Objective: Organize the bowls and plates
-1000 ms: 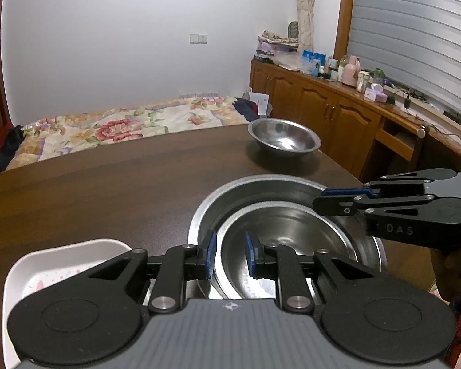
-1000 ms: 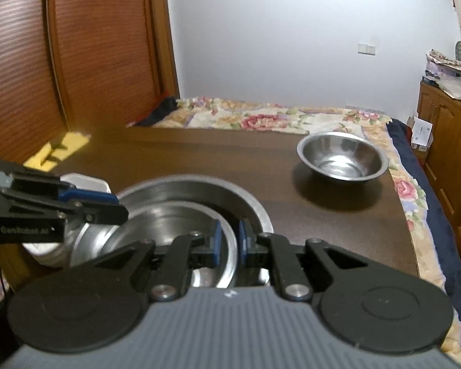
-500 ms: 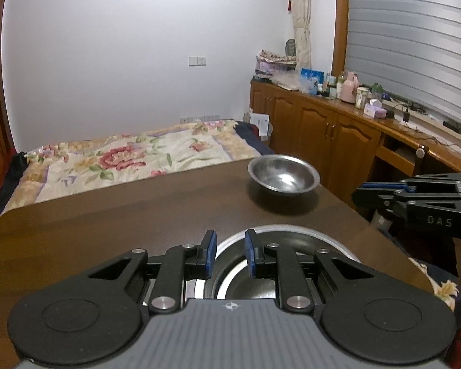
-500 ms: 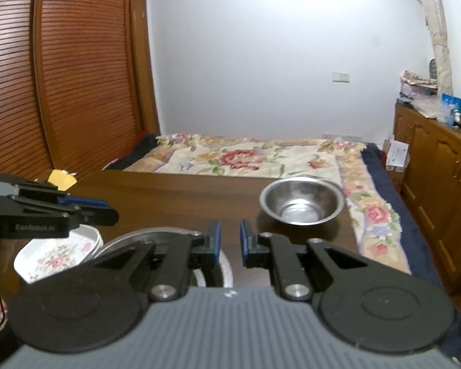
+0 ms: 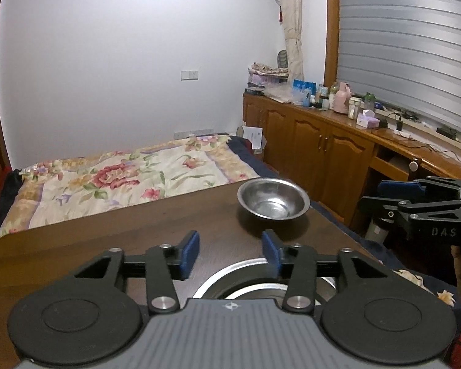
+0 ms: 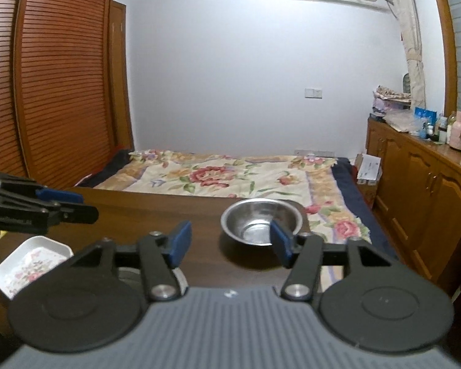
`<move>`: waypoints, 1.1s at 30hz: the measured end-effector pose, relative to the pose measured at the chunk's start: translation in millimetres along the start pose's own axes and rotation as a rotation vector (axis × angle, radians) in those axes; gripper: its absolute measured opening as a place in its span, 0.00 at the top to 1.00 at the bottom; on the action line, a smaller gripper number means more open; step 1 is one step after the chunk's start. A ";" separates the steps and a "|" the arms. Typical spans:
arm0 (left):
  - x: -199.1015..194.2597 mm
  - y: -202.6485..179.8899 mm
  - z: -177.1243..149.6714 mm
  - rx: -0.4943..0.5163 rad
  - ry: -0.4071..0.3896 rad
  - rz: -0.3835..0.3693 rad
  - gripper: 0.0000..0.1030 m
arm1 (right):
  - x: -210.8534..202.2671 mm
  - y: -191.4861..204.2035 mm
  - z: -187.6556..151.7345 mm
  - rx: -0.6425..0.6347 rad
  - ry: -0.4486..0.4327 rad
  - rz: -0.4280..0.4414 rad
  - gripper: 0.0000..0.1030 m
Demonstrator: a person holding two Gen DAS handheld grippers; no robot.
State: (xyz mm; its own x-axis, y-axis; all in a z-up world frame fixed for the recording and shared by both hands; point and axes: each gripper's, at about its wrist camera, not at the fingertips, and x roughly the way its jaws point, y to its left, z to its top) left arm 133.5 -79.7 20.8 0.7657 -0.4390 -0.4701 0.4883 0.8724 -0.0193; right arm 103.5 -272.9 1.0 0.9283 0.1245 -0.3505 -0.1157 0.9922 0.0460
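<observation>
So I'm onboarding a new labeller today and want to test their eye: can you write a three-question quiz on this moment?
1. True or false: the left tongs are shut on the small steel bowl.
2. Multiple choice: where does the floral white dish sit in the right wrist view? A) lower left, on the table B) on the bed C) inside the small steel bowl
3. Fill in: the nested steel bowls lie directly below the ____ tongs.

Key: 1 false, both the left and the right tongs are open and empty; 2 A; 3 left.
</observation>
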 end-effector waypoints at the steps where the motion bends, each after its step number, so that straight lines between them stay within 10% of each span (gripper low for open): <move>1: -0.1 -0.4 1.4 -0.001 -0.003 -0.003 0.48 | -0.1 -0.9 0.8 0.001 -0.007 -0.005 0.32; 9: -2.7 -5.2 9.5 0.008 -0.024 -0.003 0.33 | -1.8 -4.2 2.8 -0.009 -0.038 -0.027 0.00; 33: 75.8 -7.6 44.4 0.026 0.038 -0.039 0.16 | 65.6 -56.4 5.1 0.067 0.028 -0.046 0.00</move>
State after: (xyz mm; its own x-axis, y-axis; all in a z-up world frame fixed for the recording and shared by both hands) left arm 206.4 -129.2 24.5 0.7300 -0.4634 -0.5024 0.5284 0.8489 -0.0152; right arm 172.7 -320.7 -19.9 0.9215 0.0796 -0.3800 -0.0483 0.9947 0.0912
